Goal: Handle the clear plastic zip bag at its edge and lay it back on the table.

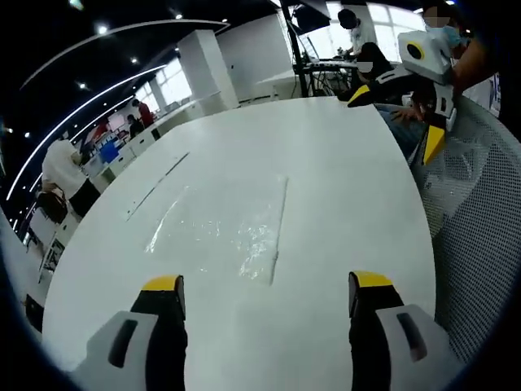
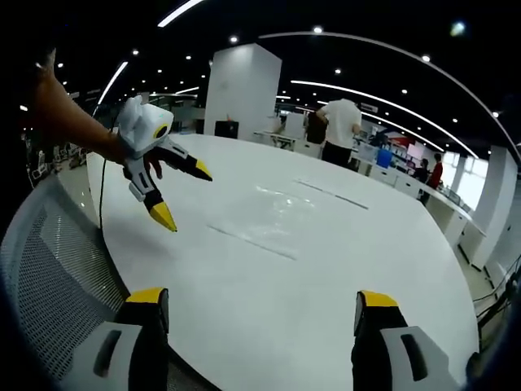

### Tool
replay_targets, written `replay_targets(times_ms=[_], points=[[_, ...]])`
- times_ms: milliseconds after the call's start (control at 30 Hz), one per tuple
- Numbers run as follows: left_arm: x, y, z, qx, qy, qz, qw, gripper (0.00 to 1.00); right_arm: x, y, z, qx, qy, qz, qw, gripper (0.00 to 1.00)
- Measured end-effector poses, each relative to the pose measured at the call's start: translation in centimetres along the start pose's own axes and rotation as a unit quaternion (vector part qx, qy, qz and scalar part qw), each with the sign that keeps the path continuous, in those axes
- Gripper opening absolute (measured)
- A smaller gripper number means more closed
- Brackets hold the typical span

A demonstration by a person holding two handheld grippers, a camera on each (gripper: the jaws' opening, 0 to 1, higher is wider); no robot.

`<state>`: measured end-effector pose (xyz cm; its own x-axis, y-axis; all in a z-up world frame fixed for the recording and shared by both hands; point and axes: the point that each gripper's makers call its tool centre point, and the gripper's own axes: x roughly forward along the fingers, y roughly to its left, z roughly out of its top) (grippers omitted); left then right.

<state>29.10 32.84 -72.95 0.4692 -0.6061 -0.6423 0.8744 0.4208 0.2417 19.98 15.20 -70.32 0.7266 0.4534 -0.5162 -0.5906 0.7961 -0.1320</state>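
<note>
The clear plastic zip bag (image 1: 224, 224) lies flat on the white table (image 1: 342, 155), its zip edge nearest the right side of the left gripper view. My left gripper (image 1: 267, 285) hovers just short of the bag, jaws open and holding nothing. My right gripper (image 1: 396, 118) is held in a hand at the table's far right edge, open as well. In the right gripper view the bag (image 2: 273, 218) glints mid-table beyond my open right gripper (image 2: 262, 297). There the left gripper (image 2: 182, 194) comes in from the left, jaws spread.
A grey mesh chair (image 1: 480, 228) stands against the table's edge, also seen as the mesh chair (image 2: 57, 269). A thin seam (image 2: 330, 194) crosses the table top. A white pillar (image 2: 240, 90), desks and several people stand in the background.
</note>
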Motion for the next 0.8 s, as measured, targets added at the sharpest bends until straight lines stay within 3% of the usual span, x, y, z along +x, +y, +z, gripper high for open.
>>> replay_targets(times_ms=[467, 800], points=[[1.6, 1.4, -0.5, 0.024, 0.034, -0.015, 0.9990, 0.78, 0.0, 0.1, -0.1, -0.005, 0.007, 0.001, 1.0000, 0.92], [2.9, 1.3, -1.0, 0.034, 0.064, -0.053, 0.9960, 0.63, 0.0, -0.2, -0.6, -0.011, 0.020, -0.006, 0.9997, 0.86]])
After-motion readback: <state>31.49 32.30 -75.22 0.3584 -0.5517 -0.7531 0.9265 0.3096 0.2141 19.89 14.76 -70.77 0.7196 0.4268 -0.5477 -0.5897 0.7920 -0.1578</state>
